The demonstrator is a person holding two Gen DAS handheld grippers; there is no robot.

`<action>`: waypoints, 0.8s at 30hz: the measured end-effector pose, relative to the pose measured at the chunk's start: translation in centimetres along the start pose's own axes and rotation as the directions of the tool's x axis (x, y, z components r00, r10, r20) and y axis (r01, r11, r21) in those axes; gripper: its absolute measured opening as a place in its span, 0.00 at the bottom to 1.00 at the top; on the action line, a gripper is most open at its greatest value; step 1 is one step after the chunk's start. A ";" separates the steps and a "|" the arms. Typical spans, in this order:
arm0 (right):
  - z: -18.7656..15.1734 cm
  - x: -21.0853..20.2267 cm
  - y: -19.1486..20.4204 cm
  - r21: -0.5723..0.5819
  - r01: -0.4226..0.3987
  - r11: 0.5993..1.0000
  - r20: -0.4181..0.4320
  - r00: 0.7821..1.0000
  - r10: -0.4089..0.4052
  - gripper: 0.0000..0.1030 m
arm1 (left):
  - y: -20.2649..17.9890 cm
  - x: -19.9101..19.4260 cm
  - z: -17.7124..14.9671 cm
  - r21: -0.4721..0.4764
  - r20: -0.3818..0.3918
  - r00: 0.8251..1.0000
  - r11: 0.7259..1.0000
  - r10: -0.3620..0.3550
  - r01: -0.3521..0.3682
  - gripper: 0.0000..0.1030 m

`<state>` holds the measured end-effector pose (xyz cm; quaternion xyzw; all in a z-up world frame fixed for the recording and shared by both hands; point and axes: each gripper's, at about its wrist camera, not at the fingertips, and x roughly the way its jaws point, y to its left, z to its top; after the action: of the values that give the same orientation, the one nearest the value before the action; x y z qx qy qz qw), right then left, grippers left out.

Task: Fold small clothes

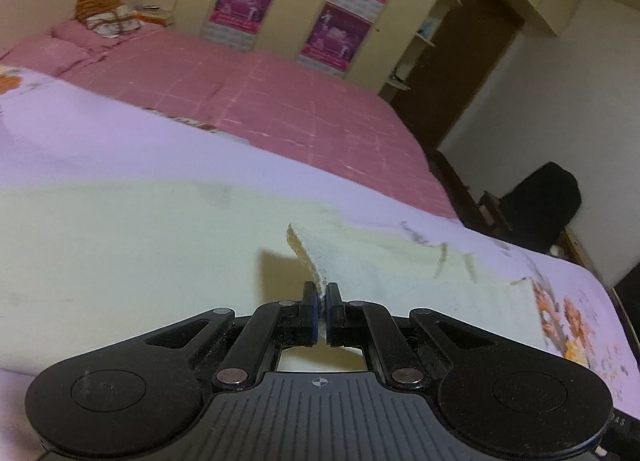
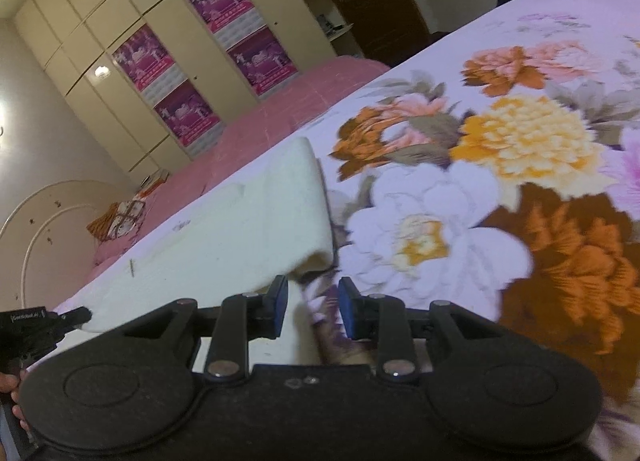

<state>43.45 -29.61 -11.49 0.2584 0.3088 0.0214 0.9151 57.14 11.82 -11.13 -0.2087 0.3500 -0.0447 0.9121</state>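
A small cream garment (image 1: 120, 261) lies spread on a lilac floral blanket (image 1: 100, 141). My left gripper (image 1: 322, 293) is shut on the garment's edge, and a narrow flap (image 1: 316, 257) rises from the cloth into its jaws. In the right wrist view the same garment (image 2: 248, 229) lies folded, with a raised fold at its near right corner. My right gripper (image 2: 313, 301) is open and empty, just right of that corner, over the blanket (image 2: 500, 181). The left gripper (image 2: 44, 325) shows at the garment's far left end.
A pink checked bedspread (image 1: 280, 101) covers the bed behind the blanket, with folded patterned cloths (image 1: 108, 17) at its head. Cream wardrobes with purple posters (image 1: 336, 33) stand behind. A dark chair (image 1: 540, 205) sits beside the bed near a brown door.
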 end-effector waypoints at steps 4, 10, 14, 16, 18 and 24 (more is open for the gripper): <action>-0.2 1.4 1.0 -0.025 -0.005 1.000 -0.021 1.000 0.005 0.27 | 0.9 -0.1 -0.2 -0.021 0.008 1.000 1.000 0.008 -0.008 0.03; 0.0 2.0 1.3 -0.032 0.034 0.999 -0.013 0.999 -0.035 0.27 | 2.1 -0.4 -1.4 -0.059 0.026 0.999 0.998 0.021 -0.019 0.03; 0.4 2.0 1.3 -0.045 0.039 0.998 -0.017 0.999 -0.039 0.27 | 3.4 -0.9 -2.0 -0.089 0.032 0.999 0.996 0.029 -0.026 0.03; 0.4 2.0 1.2 -0.047 0.037 0.998 -0.018 0.999 -0.038 0.27 | 4.0 -1.0 -2.4 -0.079 0.027 0.999 0.996 0.039 -0.037 0.03; 0.4 1.8 1.2 -0.038 0.026 0.999 -0.013 1.000 -0.027 0.27 | 4.1 -0.7 -2.5 -0.077 0.019 0.999 0.996 0.043 -0.042 0.03; 0.5 1.8 0.9 0.005 -0.023 1.000 0.013 1.000 0.023 0.27 | 4.6 -0.4 -3.1 -0.084 0.006 0.998 0.995 0.055 -0.054 0.03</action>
<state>45.29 -28.70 -11.74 0.2643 0.2997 0.0296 0.9162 54.48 15.06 -14.84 -0.2373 0.3532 -0.0044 0.9049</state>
